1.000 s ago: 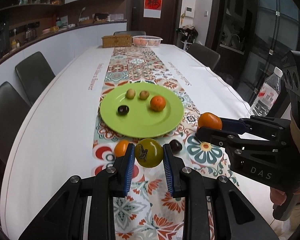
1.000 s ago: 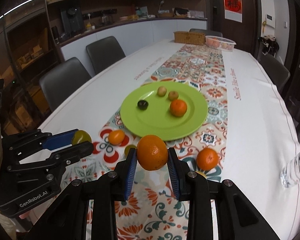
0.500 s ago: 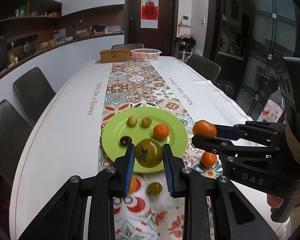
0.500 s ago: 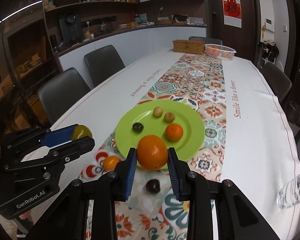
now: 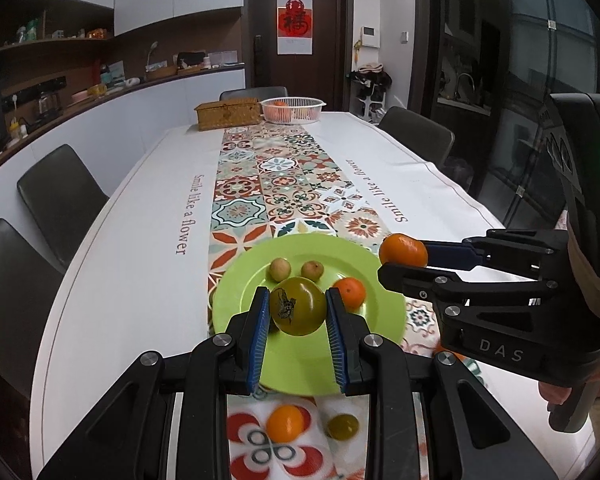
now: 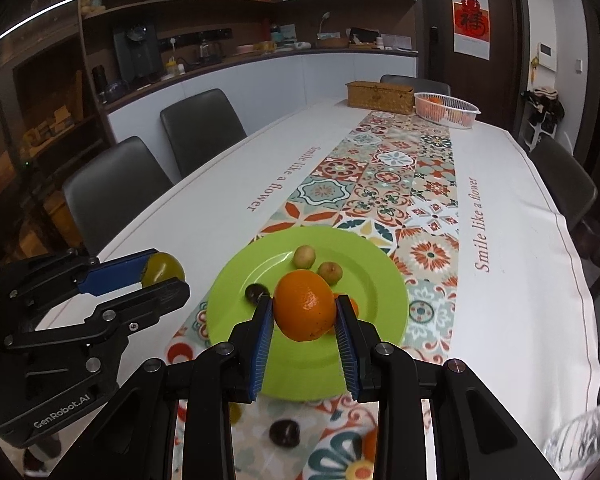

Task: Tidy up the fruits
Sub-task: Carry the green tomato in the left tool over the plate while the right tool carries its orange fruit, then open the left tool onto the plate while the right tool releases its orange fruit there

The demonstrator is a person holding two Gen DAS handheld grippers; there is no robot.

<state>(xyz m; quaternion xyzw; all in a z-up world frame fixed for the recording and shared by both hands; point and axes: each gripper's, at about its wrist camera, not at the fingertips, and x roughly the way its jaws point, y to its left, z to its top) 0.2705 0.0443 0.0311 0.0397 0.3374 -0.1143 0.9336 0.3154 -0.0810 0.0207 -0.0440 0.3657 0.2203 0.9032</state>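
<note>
My left gripper [image 5: 298, 322] is shut on a green tomato [image 5: 298, 311] with a dark mark, held above the near part of the green plate [image 5: 300, 364]. My right gripper [image 6: 304, 322] is shut on an orange [image 6: 305, 306], also above the plate [image 6: 364, 280]. The plate holds two small yellowish fruits [image 5: 280, 269], an orange mandarin [image 5: 351, 291] and a dark plum [image 6: 255, 292]. On the runner near me lie a small orange [image 5: 285, 423], a small green fruit [image 5: 342, 426] and a dark plum [image 6: 284, 433].
A wicker box [image 5: 228, 113] and a white basket with oranges [image 5: 293, 110] stand at the table's far end. Dark chairs [image 5: 62, 196] line both sides. A water bottle [image 6: 580, 444] stands at the right edge.
Both grippers, still holding their fruits, have risen and moved forward from over the runner to over the green plate. The loose fruits have not moved.
</note>
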